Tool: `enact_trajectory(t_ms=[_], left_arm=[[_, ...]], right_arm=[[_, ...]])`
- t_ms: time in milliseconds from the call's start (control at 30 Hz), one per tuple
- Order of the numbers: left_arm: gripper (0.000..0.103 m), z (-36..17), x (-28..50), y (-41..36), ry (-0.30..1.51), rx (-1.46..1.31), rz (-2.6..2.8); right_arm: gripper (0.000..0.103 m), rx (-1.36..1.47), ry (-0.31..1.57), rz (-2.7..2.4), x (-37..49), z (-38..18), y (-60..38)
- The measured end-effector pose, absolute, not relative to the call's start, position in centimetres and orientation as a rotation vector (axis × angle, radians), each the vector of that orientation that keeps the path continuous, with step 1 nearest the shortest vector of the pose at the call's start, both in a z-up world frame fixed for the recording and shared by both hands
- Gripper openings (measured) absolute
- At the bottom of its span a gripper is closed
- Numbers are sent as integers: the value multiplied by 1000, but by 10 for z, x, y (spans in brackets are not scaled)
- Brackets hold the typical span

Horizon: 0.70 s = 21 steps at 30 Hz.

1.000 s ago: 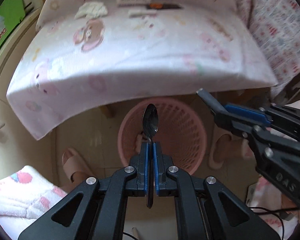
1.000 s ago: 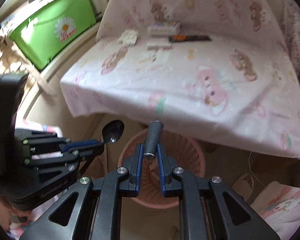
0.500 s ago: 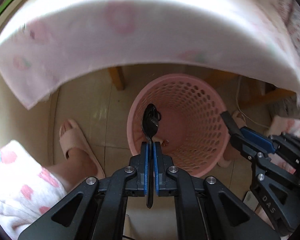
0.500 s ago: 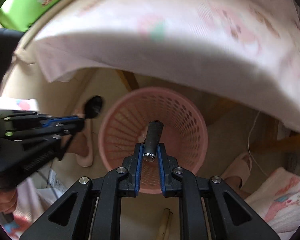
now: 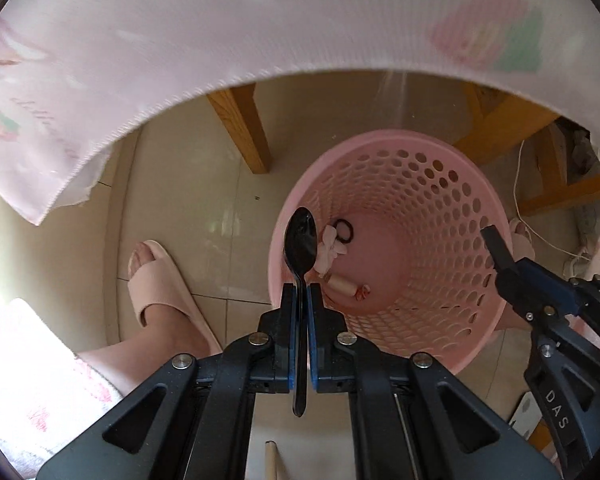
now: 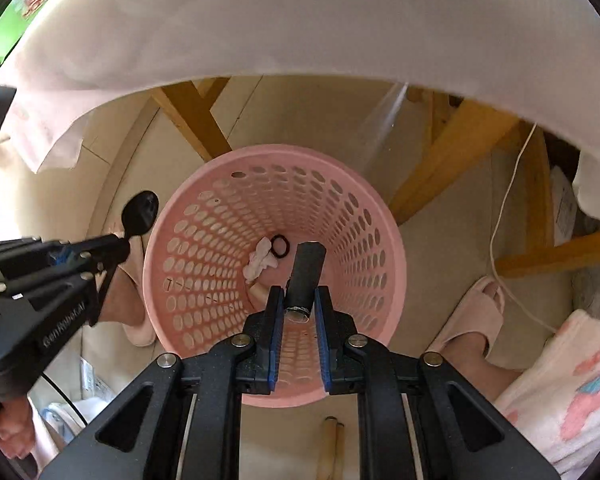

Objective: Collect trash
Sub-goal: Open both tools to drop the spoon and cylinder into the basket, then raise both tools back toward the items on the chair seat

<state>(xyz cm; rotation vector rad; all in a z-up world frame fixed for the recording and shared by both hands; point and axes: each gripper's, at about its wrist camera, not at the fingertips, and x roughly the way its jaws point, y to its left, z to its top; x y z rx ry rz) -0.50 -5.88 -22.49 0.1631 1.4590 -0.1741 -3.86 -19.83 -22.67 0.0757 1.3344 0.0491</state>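
The left tongs [image 5: 300, 292] pinch a black spoon [image 5: 300, 240] by its handle, bowl pointing forward along the fingers, hanging over the near-left rim of the pink basket [image 5: 452, 160]. The right tongs [image 6: 296, 300] clamp a dark tube [image 6: 306, 276], its long axis also along the fingers, squarely above the basket's mouth, so it looks better placed to drop.

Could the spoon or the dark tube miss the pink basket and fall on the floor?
Maybe. The spoon in the left gripper hangs right at the basket rim, so it might drop outside, near the slippered foot. The tube in the right gripper is over the middle, so it looks safer.
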Motion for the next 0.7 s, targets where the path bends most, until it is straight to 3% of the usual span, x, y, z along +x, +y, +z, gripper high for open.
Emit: enact_trajectory(t_ms=[333,400,467,500,567,700], left_arm=[[5,-231,-1,-62,1463,126,-222],[10,-228,-2,-64,1454,139,-217],[25,-224,-3,-65,1443,148,-213],[27,-223,-3,-65,1437,151,-205],[28,-217,-4,-63,1425,156,-186],[40,-201,-2,-62,1371,164,-160]], right_arm=[[19,107,1328,28,-37,-228,-203],[21,113,1328,19,-37,-228,-206],[30,123,1327,11,-36,-226,-209],[33,128,1322,8,-36,-224,-211],[47,139,1299,-2,-37,-217,-215],[50,136,1249,-10,-39,-201,-218]])
